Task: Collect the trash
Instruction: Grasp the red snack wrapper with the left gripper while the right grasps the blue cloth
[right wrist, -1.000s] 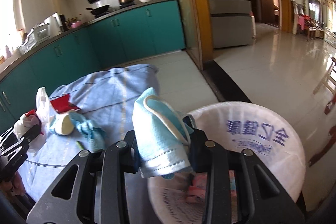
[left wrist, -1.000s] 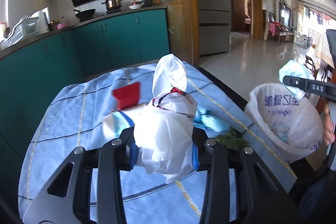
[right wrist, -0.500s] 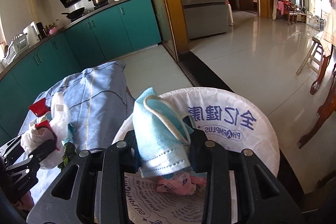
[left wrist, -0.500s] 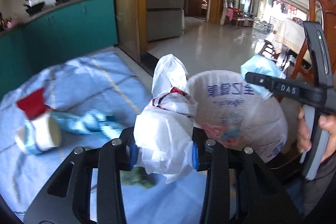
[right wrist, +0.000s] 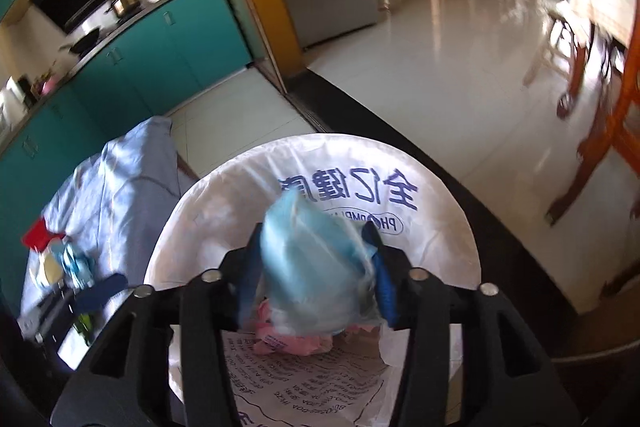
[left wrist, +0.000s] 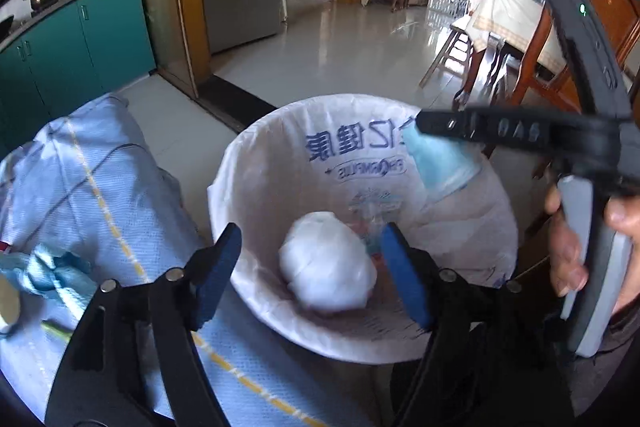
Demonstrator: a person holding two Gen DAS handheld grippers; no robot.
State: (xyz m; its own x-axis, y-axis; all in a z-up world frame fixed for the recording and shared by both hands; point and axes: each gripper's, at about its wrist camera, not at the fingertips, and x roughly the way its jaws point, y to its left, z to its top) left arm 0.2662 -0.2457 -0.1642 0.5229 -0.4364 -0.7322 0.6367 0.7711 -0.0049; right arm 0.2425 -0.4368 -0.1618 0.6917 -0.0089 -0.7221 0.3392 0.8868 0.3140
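Two claws hang over the lined bin (left wrist: 360, 163): the left claw (left wrist: 310, 267) is opening, its jaws clear of the white bag wad (left wrist: 326, 269) that lies inside the bin, while the right claw (right wrist: 314, 273) is opening with the blue mask (right wrist: 316, 267) between its jaws above the bin. More scraps (left wrist: 52, 271) lie on the desk (left wrist: 104, 187) left of the bin; they look light, soft and crushable, so pinching a bunched middle should serve best.
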